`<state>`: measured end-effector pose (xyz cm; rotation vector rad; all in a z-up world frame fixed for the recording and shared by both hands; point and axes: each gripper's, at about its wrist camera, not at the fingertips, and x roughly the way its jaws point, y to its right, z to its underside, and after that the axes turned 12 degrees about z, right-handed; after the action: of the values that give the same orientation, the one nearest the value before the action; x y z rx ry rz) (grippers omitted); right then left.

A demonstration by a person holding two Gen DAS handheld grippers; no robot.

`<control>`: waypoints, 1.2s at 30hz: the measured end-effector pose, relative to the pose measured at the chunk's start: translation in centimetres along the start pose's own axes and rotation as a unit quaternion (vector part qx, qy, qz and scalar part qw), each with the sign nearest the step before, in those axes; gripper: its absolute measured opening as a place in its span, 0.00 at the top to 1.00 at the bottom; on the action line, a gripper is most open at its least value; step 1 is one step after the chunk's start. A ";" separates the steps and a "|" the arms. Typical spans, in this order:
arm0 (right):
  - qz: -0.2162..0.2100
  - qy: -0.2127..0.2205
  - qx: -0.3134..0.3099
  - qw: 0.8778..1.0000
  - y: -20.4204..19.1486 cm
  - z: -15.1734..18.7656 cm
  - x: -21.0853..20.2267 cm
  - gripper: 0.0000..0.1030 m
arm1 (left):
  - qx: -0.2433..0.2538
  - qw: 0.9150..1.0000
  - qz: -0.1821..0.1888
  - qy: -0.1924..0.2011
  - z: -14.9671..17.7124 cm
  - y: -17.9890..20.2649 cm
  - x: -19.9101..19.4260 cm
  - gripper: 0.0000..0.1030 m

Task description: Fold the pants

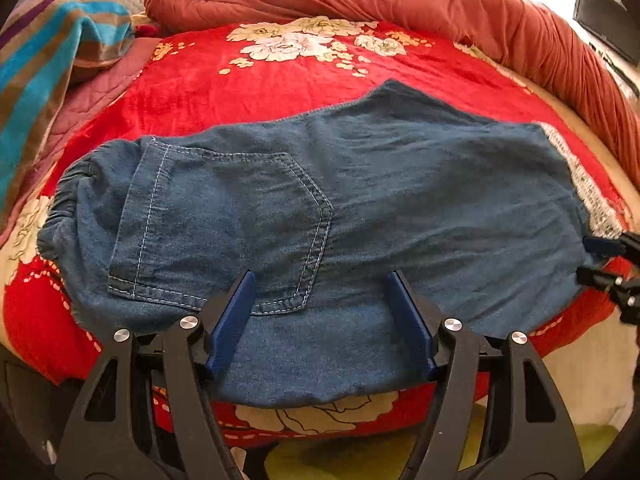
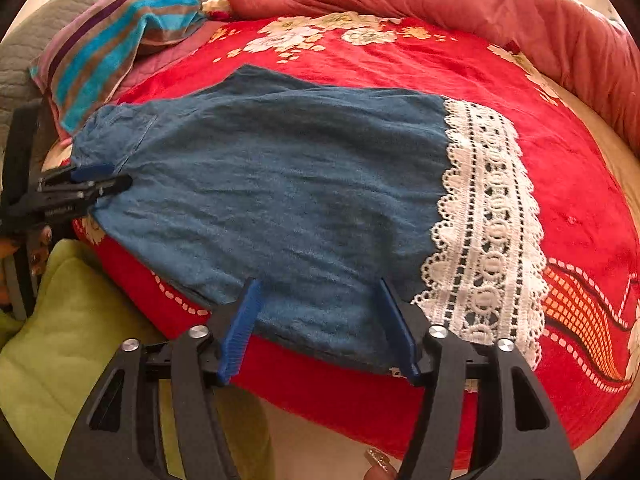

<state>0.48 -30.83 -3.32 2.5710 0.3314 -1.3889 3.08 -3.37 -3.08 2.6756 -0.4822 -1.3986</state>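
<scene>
Nearest, the left gripper [image 1: 322, 280] and right gripper [image 2: 320, 286] both stand spread over the near edge of folded denim pants [image 1: 320, 208], seemingly pinching nothing. The pants, lace-trimmed hem [image 2: 484, 216] rightward, lie on a red floral blanket [image 1: 304, 76]. Beyond, a striped pillow [image 2: 116, 44].

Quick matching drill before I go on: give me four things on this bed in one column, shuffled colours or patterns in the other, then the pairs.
Things:
1. pants
2. hem trim on the pants
3. bedspread
4. pillow

Descriptions:
A. red with pale flowers
B. white openwork lace
C. blue denim with a stitched pocket
D. turquoise, brown and purple stripes

Pairs: 1-C, 2-B, 3-A, 4-D
</scene>
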 end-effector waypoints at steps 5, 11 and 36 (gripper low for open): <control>-0.010 0.045 0.017 0.999 1.0 -1.8 -1.6 0.37 | 0.003 0.999 0.014 0.029 -1.9 0.2 -2.3 0.41; 0.012 0.069 0.017 0.997 2.5 -4.8 -1.4 0.37 | 0.032 0.999 0.022 0.036 -7.6 1.6 -1.6 0.41; 0.009 0.028 0.071 0.997 6.8 -4.5 3.4 0.36 | -0.023 0.987 0.161 0.019 -14.9 0.6 8.5 0.97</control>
<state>7.77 -35.69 -3.27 2.7226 0.2255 -1.3835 19.55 -7.67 -1.04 2.4440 -0.8239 -1.2468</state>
